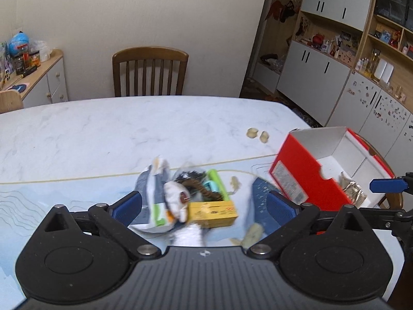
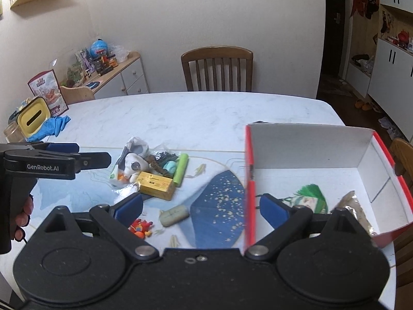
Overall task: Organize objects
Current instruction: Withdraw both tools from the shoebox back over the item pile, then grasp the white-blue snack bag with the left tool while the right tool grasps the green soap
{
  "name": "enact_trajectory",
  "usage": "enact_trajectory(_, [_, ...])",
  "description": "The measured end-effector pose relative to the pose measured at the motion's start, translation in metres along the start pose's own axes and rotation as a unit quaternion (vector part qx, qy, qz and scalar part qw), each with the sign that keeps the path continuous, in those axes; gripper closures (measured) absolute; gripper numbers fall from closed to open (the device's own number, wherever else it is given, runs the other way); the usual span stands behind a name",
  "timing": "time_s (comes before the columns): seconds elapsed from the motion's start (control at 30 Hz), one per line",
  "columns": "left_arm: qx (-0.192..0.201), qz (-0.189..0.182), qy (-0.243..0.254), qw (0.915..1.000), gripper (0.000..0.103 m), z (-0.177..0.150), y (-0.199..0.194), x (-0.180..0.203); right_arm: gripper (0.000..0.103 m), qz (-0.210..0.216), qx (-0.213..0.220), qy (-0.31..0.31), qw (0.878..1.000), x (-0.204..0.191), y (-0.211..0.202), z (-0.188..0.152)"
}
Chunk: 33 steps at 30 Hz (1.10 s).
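My left gripper (image 1: 204, 204) stands spread wide with nothing pressed between its blue pads, and it hangs above a small heap of odds and ends on the marble-patterned table (image 1: 90, 129). In that heap a yellow box (image 1: 214, 213) lies nearest me, with a white plush toy (image 1: 178, 196) at its left end, a green tube (image 1: 219, 184) on its far right side, and a white-and-green packet (image 1: 155, 196) farther left; this view is blurred here, so the dark tangled thing between them may be cord or braid. My right gripper (image 2: 201, 208) is also open and empty, its left pad over the table and its right pad inside the red cardboard box (image 2: 249, 180) that sits at the right edge of the table. Inside that box lie a green-haired figure picture (image 2: 311, 200) and a foil-backed packet (image 2: 357, 208). Near me, left of the box wall, a dark blue speckled patch (image 2: 219, 206) shows on the table mat, with a pale green eraser-like block (image 2: 174, 214) and a small red-orange toy (image 2: 140, 228) just beside it. A wooden chair (image 2: 216, 68) stands at the far side of the table, and blue gloves (image 2: 50, 128) lie at far left.
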<state>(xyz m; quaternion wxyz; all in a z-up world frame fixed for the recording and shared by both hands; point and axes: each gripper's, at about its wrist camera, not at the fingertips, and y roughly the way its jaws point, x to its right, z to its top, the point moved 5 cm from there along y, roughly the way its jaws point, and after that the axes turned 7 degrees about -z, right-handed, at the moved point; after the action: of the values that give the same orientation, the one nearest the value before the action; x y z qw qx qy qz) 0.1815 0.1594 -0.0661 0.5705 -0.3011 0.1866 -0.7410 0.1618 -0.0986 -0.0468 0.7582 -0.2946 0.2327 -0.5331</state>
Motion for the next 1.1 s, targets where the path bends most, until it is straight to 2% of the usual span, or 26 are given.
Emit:
enact_trajectory(0.37, [0.001,0.022,-0.003,0.9997,0.0,-0.003,0.014,-0.046,0.006,0.002,-0.032,-0.019,0.999,-0.041,0.034,-0.006])
enact_trajectory(0.63, [-0.018,0.046,0.004,0.9988,0.0,-0.009,0.041,-0.067,0.01,-0.009,-0.059,-0.022,0.998,-0.058,0.07,-0.013])
enact_trajectory(0.93, [-0.025,0.058,-0.041,0.9971,0.0,0.012,0.074,-0.089,0.02,-0.025,-0.081,-0.025,0.996,-0.065,0.104,-0.017])
enact_trajectory(1.1, [-0.045,0.07,-0.043,0.9956,0.0,0.022,0.097,-0.091,0.023,-0.026,-0.091,-0.018,0.995,-0.068,0.118,-0.016])
